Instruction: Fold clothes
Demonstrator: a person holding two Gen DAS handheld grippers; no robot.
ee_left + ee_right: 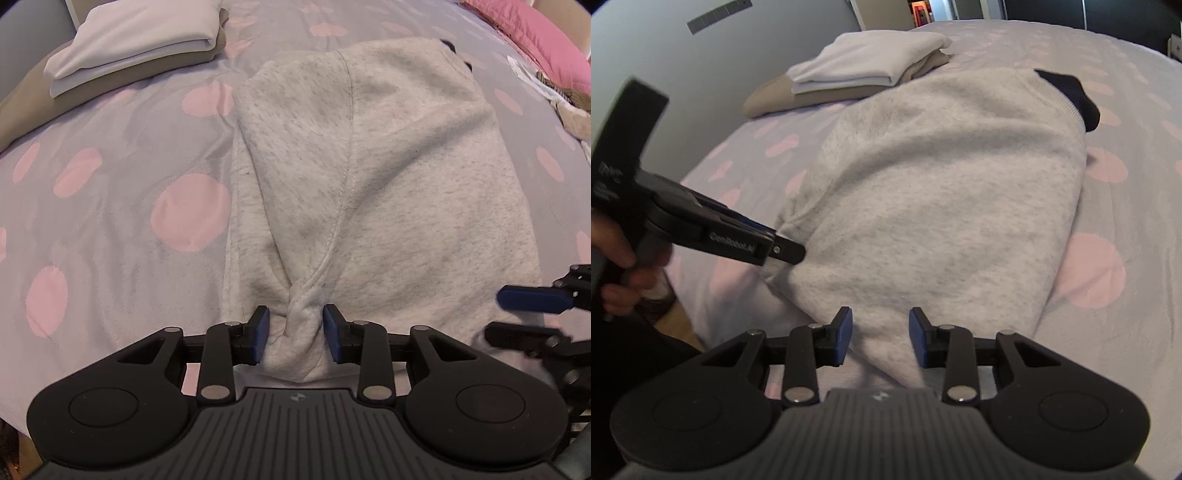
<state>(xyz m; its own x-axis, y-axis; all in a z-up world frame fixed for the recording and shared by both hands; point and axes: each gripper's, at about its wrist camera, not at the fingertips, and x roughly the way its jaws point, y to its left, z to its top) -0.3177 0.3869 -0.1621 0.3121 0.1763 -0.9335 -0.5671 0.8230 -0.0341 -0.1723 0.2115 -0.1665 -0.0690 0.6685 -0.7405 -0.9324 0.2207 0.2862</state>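
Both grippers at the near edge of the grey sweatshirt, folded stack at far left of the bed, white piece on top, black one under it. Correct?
One slip: under the white folded piece lies a beige one, not black, as the right wrist view shows. The rest stands: left gripper and right gripper are at the near edge of the grey sweatshirt, on the bed.

A bed [110, 177] in lilac cover with pink dots; grey wall [701, 74] behind, wooden floor [677, 325] beside it
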